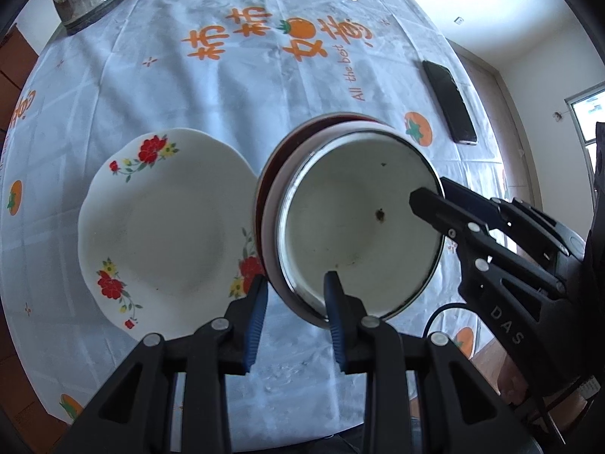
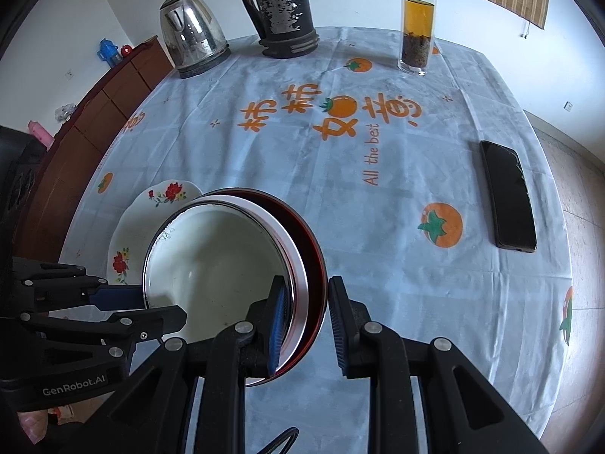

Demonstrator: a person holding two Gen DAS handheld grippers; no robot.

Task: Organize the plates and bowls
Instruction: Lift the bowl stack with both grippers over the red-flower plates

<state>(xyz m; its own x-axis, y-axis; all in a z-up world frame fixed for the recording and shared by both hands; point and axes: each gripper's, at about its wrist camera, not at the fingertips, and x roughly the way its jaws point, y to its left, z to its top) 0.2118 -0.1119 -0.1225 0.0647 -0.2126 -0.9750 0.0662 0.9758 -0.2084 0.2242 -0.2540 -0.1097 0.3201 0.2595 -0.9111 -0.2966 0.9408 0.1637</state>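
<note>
A nested stack of bowls (image 1: 359, 219), a white enamel bowl with a metal rim inside a pink one and a red one, hangs tilted above the tablecloth. My left gripper (image 1: 295, 299) is shut on the stack's near rim, one finger inside the white bowl and one outside. My right gripper (image 2: 308, 302) is shut on the opposite rim (image 2: 302, 265) in the same way. Each gripper shows in the other's view: the right gripper (image 1: 435, 193) and the left gripper (image 2: 159, 306). A white plate with red flowers (image 1: 166, 227) lies on the cloth just left of the stack, and the flowered plate (image 2: 132, 219) is partly hidden behind the bowls.
At the table's far edge stand a steel kettle (image 2: 193, 38), a black jug (image 2: 283, 11) and a glass tea bottle (image 2: 416, 26). A black phone (image 2: 508, 196) lies at the right. A wooden cabinet (image 2: 94, 121) runs along the left of the table.
</note>
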